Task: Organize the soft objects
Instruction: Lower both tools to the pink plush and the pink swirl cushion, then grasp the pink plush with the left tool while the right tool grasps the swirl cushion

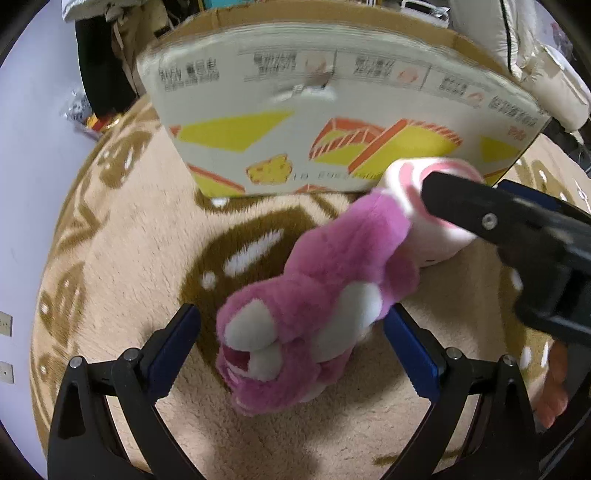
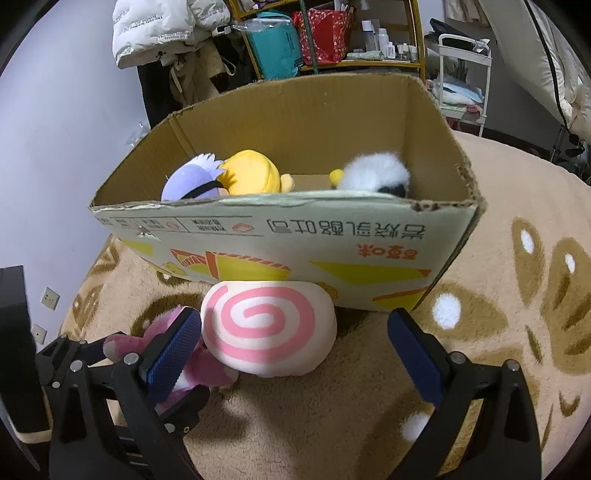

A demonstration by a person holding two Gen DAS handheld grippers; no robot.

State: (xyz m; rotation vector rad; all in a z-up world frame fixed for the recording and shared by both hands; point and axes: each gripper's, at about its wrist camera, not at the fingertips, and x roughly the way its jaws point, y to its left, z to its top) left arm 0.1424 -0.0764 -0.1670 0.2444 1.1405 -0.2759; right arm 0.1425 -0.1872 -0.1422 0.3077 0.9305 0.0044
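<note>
A pink plush bear (image 1: 306,317) lies on the rug, its head between the wide-open fingers of my left gripper (image 1: 291,332). A white plush with a pink spiral (image 2: 266,325) lies against the front of the cardboard box (image 2: 332,236), between the open fingers of my right gripper (image 2: 295,332). In the left wrist view the spiral plush (image 1: 424,206) sits past the bear, partly behind the right gripper's black body. The bear shows at the left in the right wrist view (image 2: 207,373). In the box lie a purple plush (image 2: 184,184), a yellow plush (image 2: 251,173) and a white plush (image 2: 373,173).
A beige rug with brown patterns (image 2: 498,295) covers the floor. Behind the box stand a shelf with bags and bottles (image 2: 325,40), hanging jackets (image 2: 162,33) and a white cart (image 2: 465,74). A wall with sockets (image 2: 50,297) is at the left.
</note>
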